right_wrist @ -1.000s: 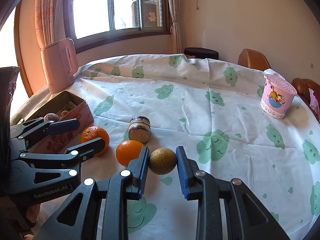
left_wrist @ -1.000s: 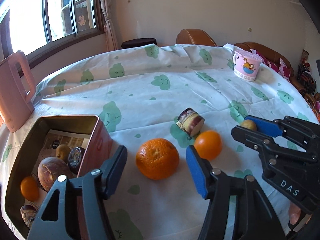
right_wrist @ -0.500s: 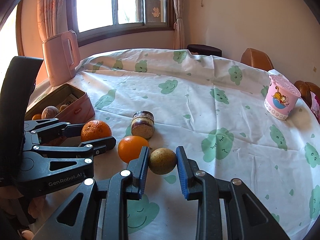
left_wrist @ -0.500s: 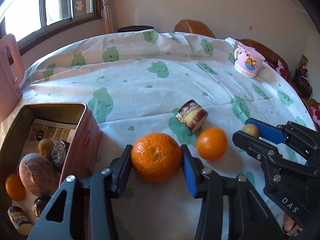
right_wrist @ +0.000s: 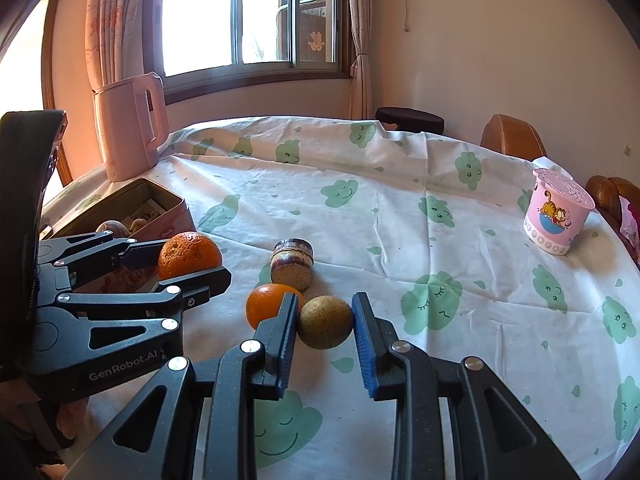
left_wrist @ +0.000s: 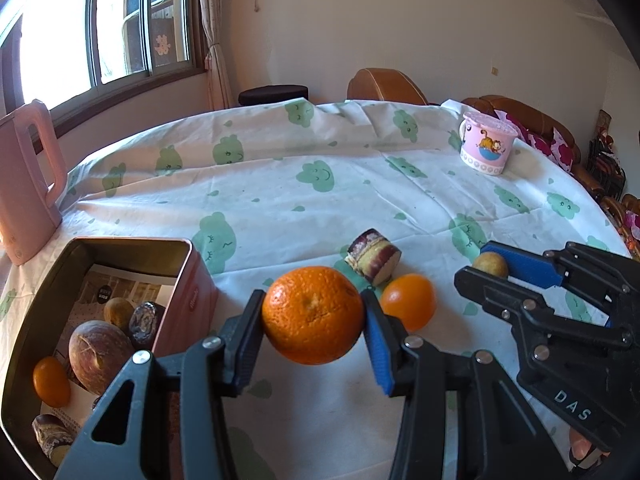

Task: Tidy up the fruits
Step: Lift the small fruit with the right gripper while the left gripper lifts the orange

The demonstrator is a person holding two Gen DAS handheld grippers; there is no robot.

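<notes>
My left gripper (left_wrist: 312,318) is shut on a large bumpy orange (left_wrist: 313,314) and holds it just above the cloth, right of the open pink tin (left_wrist: 188,276). The same orange (right_wrist: 189,255) shows in the right wrist view. My right gripper (right_wrist: 325,322) is shut on a small brown-yellow round fruit (right_wrist: 325,322) resting on the cloth. A small smooth orange (right_wrist: 267,304) lies against the right gripper's left finger. A cut purple-skinned fruit piece (left_wrist: 374,256) lies just behind. The tin holds several fruits (left_wrist: 100,356).
A pink kettle (right_wrist: 130,124) stands behind the tin at the table's left edge. A pink cartoon cup (left_wrist: 486,148) stands at the far right. A green-patterned white cloth (left_wrist: 320,192) covers the round table. Chairs stand beyond the far edge.
My left gripper moved forward around the large orange, shut on it and lifted it slightly. My right gripper stayed on the brown-yellow fruit.
</notes>
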